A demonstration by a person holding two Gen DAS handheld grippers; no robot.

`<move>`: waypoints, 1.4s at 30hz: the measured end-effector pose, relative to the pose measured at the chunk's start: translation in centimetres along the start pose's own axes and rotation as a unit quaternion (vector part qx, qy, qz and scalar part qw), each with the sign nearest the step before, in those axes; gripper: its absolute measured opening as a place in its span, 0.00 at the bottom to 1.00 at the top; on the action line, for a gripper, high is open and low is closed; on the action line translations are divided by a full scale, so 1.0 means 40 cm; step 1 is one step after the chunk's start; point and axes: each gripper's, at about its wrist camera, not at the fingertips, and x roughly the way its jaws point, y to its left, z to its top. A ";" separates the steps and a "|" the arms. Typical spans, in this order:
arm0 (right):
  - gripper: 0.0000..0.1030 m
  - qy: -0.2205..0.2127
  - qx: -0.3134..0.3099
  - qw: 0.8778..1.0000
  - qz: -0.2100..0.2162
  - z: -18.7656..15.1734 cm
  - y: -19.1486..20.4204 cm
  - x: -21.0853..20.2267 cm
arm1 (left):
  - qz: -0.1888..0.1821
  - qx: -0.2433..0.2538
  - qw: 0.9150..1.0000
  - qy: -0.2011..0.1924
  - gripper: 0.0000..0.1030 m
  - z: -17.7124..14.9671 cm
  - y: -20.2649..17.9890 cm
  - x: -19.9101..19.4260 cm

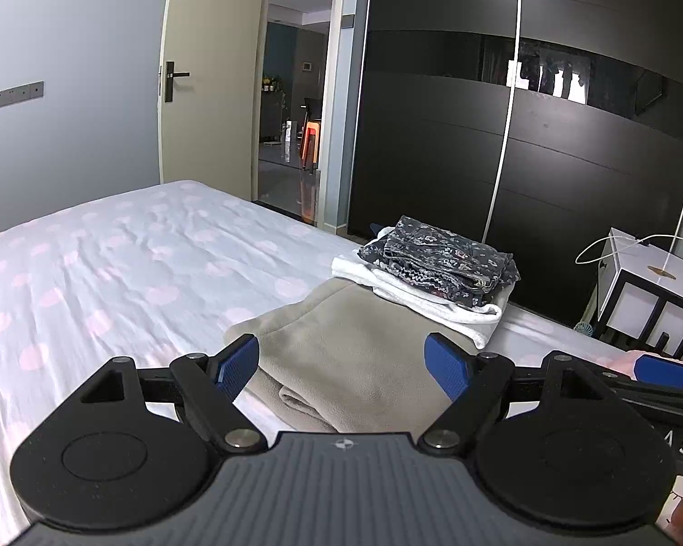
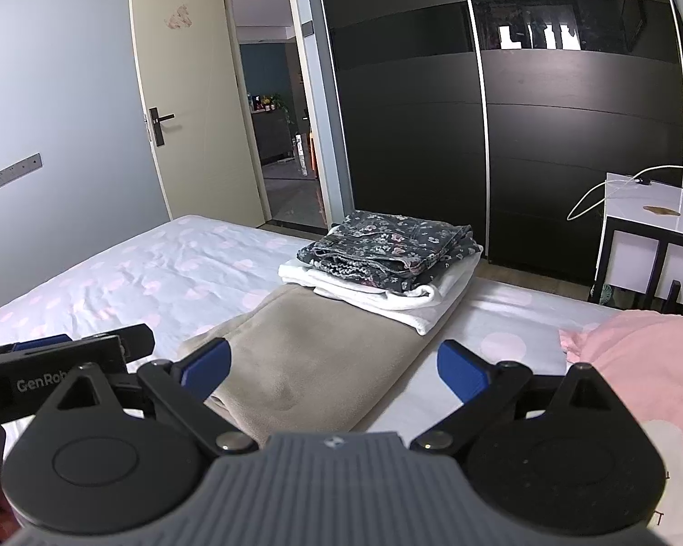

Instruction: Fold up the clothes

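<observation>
A folded beige garment (image 1: 355, 355) (image 2: 305, 359) lies on the bed right in front of both grippers. Behind it sits a stack: a dark floral garment (image 1: 441, 259) (image 2: 387, 245) on top of a folded white one (image 1: 441, 309) (image 2: 400, 305). My left gripper (image 1: 344, 361) hovers open over the near end of the beige garment, nothing between its blue pads. My right gripper (image 2: 337, 371) is open too, above the same garment. The right gripper's blue tip (image 1: 665, 371) shows at the right edge of the left wrist view; the left gripper's body (image 2: 63, 364) shows at the left of the right wrist view.
The bed sheet (image 1: 114, 264) is white with pink dots. A pink cloth (image 2: 637, 364) lies at the right. A black wardrobe (image 2: 478, 113) stands behind the bed, a white bedside table (image 2: 651, 236) with a cable at its right, an open door (image 2: 191, 104) at the left.
</observation>
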 end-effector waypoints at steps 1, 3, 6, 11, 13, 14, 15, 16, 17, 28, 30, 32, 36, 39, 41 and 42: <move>0.95 0.000 0.000 1.000 0.001 0.000 0.001 0.000 | 0.000 -0.001 1.000 0.000 0.77 0.000 0.001 0.000; 0.95 -0.001 0.000 1.000 0.002 -0.002 0.003 -0.001 | 0.000 -0.002 1.000 0.001 0.77 0.000 0.002 0.000; 0.95 -0.004 -0.001 1.000 0.003 -0.004 0.006 -0.002 | 0.000 -0.003 1.000 0.001 0.77 0.001 0.001 -0.001; 0.95 -0.006 -0.002 1.000 0.004 -0.006 0.010 -0.005 | 0.002 -0.005 1.000 0.001 0.77 -0.002 0.007 -0.004; 0.95 -0.005 -0.001 1.000 0.006 -0.007 0.012 -0.004 | 0.003 -0.005 1.000 0.000 0.77 -0.003 0.009 -0.006; 0.95 -0.005 -0.001 1.000 0.006 -0.008 0.013 -0.005 | 0.004 -0.006 1.000 0.000 0.77 -0.004 0.010 -0.007; 0.95 -0.004 0.000 1.000 0.007 -0.009 0.014 -0.005 | 0.005 -0.006 1.000 0.000 0.77 -0.004 0.011 -0.007; 0.95 -0.004 0.000 1.000 0.008 -0.009 0.015 -0.005 | 0.005 -0.007 1.000 0.000 0.77 -0.005 0.013 -0.008; 0.95 -0.004 -0.001 1.000 0.008 -0.010 0.017 -0.005 | 0.005 -0.008 1.000 0.000 0.77 -0.006 0.015 -0.009; 0.95 -0.004 0.003 1.000 0.014 -0.014 0.021 -0.003 | 0.007 -0.011 1.000 -0.002 0.77 -0.007 0.018 -0.011; 0.95 -0.004 0.003 1.000 0.015 -0.016 0.021 -0.003 | 0.008 -0.011 1.000 -0.001 0.77 -0.007 0.019 -0.011; 0.95 -0.004 0.003 1.000 0.015 -0.017 0.021 -0.003 | 0.008 -0.011 1.000 0.000 0.77 -0.007 0.020 -0.011; 0.95 -0.004 0.004 1.000 0.015 -0.019 0.019 -0.003 | 0.009 -0.010 1.000 0.001 0.77 -0.006 0.023 -0.013; 0.95 -0.004 0.004 1.000 0.016 -0.020 0.019 -0.001 | 0.009 -0.008 1.000 0.001 0.77 -0.007 0.023 -0.014; 0.95 -0.004 0.005 1.000 0.017 -0.021 0.019 -0.001 | 0.009 -0.009 1.000 0.001 0.77 -0.008 0.024 -0.015; 0.95 -0.004 0.004 1.000 0.017 -0.021 0.019 -0.001 | 0.009 -0.010 1.000 0.001 0.77 -0.009 0.025 -0.016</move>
